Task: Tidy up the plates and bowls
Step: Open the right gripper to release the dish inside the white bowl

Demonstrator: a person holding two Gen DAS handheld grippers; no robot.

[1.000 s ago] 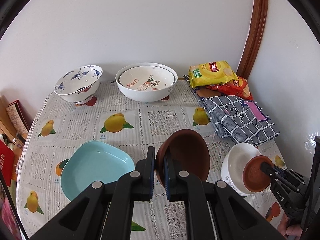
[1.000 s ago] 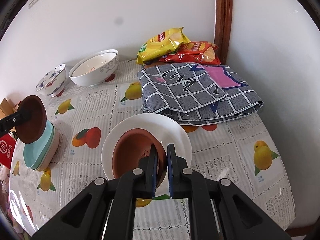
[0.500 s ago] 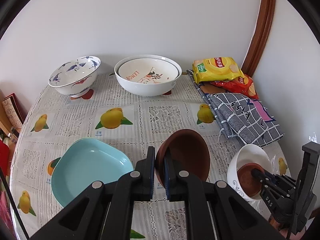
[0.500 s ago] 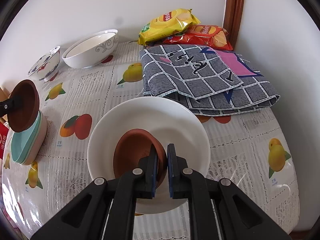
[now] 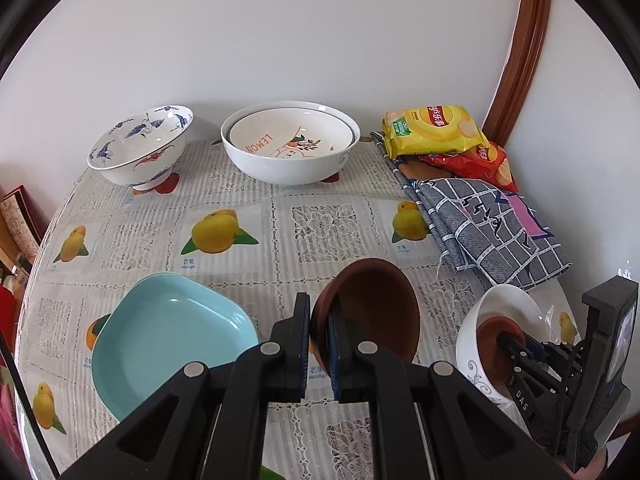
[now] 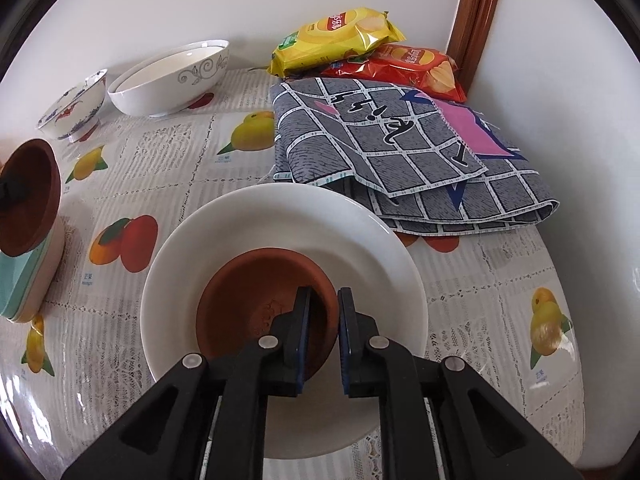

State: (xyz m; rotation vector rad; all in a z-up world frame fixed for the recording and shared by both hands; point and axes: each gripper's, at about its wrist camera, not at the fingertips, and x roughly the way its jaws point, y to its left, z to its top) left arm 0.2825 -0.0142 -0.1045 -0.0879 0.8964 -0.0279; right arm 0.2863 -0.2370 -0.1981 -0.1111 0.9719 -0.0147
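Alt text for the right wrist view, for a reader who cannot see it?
The right tool, jaws opening, straddles the rim of a brown saucer lying inside a white bowl on a fruit-print tablecloth. A folded grey checked cloth lies behind it.

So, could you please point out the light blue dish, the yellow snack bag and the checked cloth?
light blue dish [image 5: 160,332], left wrist view, inner floor.
yellow snack bag [image 6: 336,38], right wrist view, front face.
checked cloth [image 6: 360,128], right wrist view, top fold.

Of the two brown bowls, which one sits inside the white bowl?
The brown bowl at the right tongs, whose jaws are opening around its rim, lies in the white bowl. The other brown bowl is held up by the left tongs.
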